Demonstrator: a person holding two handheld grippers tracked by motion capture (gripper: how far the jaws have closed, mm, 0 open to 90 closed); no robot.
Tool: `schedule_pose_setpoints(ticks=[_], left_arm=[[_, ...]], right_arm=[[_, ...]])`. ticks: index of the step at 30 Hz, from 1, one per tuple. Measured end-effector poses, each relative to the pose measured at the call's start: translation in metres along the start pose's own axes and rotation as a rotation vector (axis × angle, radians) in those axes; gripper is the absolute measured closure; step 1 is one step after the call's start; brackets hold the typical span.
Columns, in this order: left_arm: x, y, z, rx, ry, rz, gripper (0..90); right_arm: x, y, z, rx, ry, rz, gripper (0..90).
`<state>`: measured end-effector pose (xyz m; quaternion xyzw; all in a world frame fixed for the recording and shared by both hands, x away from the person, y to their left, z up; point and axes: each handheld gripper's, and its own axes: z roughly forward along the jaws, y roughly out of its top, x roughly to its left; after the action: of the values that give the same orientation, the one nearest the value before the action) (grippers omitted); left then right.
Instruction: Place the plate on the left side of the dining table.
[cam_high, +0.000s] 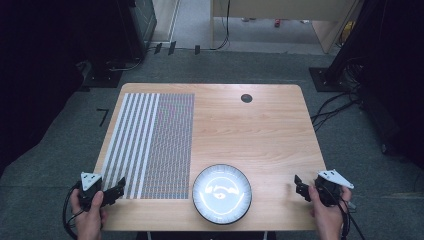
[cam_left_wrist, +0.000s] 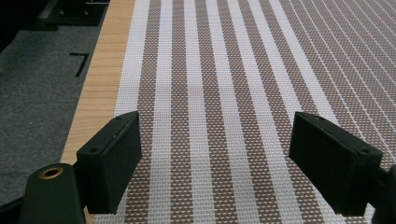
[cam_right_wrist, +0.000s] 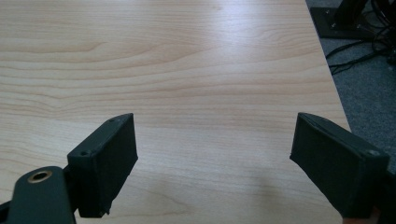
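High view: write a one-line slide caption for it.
Open left gripper at a striped placemat's near edge, open right gripper over bare table, a plate between them.

Left gripper (cam_high: 114, 192): forearm cut by bottom edge of high view; cable loop runs off same edge. In own view, jaw bases cut by bottom edge, right one also by right edge.
Mat (cam_left_wrist: 224, 93): beyond jaws, runs off top, right and bottom edges; far end unseen.
Right gripper (cam_high: 301, 188): wrist cut by bottom edge.
Plate (cam_high: 222, 194): pattern inside washed out by glare, unreadable.
Table (cam_right_wrist: 187, 60): ahead of right jaws, runs off top and left edges.
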<state>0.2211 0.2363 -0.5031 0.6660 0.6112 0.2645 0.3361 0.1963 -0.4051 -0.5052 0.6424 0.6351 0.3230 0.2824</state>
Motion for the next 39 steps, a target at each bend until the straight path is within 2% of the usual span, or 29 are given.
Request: schedule_pose_setpoints(ticks=[7, 8, 9, 39], left_arm=[[-0.004, 0.001, -0.001, -0.004, -0.017, 0.001, 17.1], [-0.005, 0.001, -0.001, -0.005, -0.021, 0.002, 17.1], [-0.006, 0.001, -0.001, -0.005, -0.023, 0.003, 17.1], [-0.026, 0.001, -0.002, -0.007, -0.076, 0.035, 17.1]], right_arm=[[0.008, 0.002, -0.002, -0.008, 0.016, -0.010, 14.1], [0.009, 0.002, -0.003, -0.011, 0.042, 0.006, 14.1], [0.010, 0.002, -0.003, -0.011, 0.048, 0.011, 14.1], [0.037, 0.004, -0.006, -0.023, 0.109, -0.023, 14.2]])
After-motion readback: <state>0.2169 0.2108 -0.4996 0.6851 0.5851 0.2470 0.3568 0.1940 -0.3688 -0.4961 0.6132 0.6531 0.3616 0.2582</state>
